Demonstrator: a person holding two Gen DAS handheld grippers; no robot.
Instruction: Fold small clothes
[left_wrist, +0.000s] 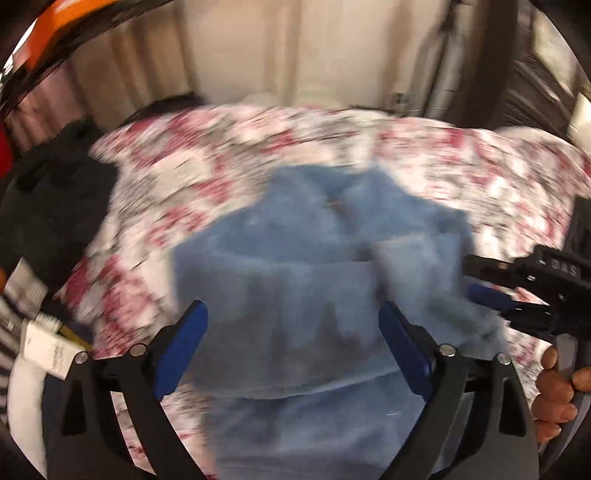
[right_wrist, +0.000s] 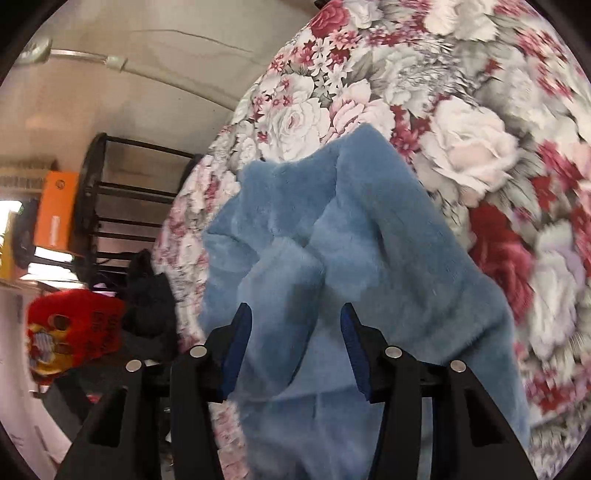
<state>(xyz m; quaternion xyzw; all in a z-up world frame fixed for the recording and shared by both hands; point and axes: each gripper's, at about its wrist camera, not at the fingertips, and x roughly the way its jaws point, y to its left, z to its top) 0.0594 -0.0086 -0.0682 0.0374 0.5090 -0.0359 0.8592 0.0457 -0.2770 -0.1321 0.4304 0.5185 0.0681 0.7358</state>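
Lying crumpled on the floral bedspread (right_wrist: 461, 155), the blue fleece garment (right_wrist: 369, 221) shows no clear long axis. The left claw (left_wrist: 291, 345) gapes wide over it, gripping nothing. The right claw (right_wrist: 295, 341) stands half apart with fleece between its pads (right_wrist: 236, 347); whether they pinch it is unclear.

The left gripper (left_wrist: 291, 354) is hanging over the blue fleece garment (left_wrist: 295, 266) with its jaws spread wide, nothing between the pads. The right gripper (right_wrist: 295, 343) is reaching in at the garment's right edge, jaws half apart with fleece lying between them; a hand (left_wrist: 554, 391) is gripping its handle.
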